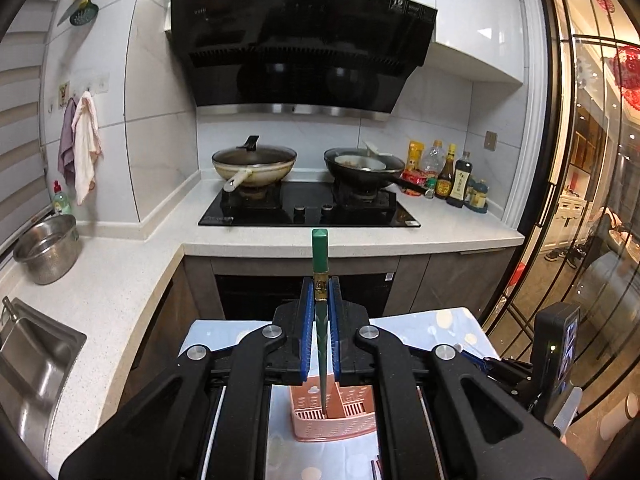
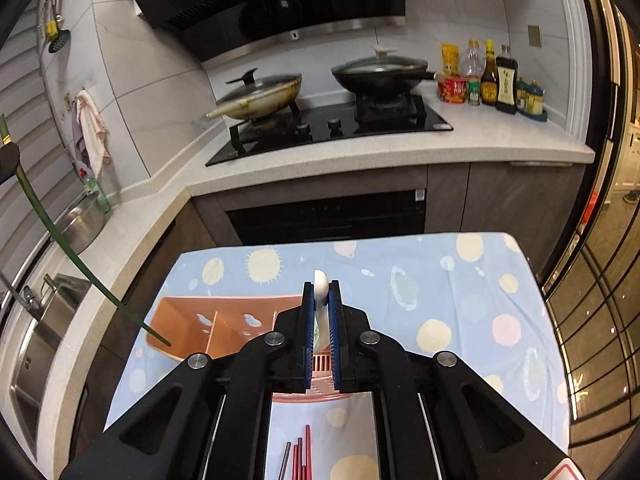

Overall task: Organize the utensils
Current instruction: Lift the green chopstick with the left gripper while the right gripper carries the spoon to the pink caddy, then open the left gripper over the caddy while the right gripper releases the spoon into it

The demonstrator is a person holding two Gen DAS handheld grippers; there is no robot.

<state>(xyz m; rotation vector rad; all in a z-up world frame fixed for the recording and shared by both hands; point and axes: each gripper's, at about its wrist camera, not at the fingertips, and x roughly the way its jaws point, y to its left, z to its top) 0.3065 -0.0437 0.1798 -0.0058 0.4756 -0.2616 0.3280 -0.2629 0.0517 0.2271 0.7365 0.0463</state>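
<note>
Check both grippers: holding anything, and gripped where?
Left gripper is shut on a green chopstick, pinched on its upper part below the thick end. Right gripper is shut on a white spoon; which part it pinches cannot be told.

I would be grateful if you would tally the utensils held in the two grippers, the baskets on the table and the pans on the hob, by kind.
Green chopstick: 1
White spoon: 1
Pink basket: 1
Pans: 2
Total: 5
</note>
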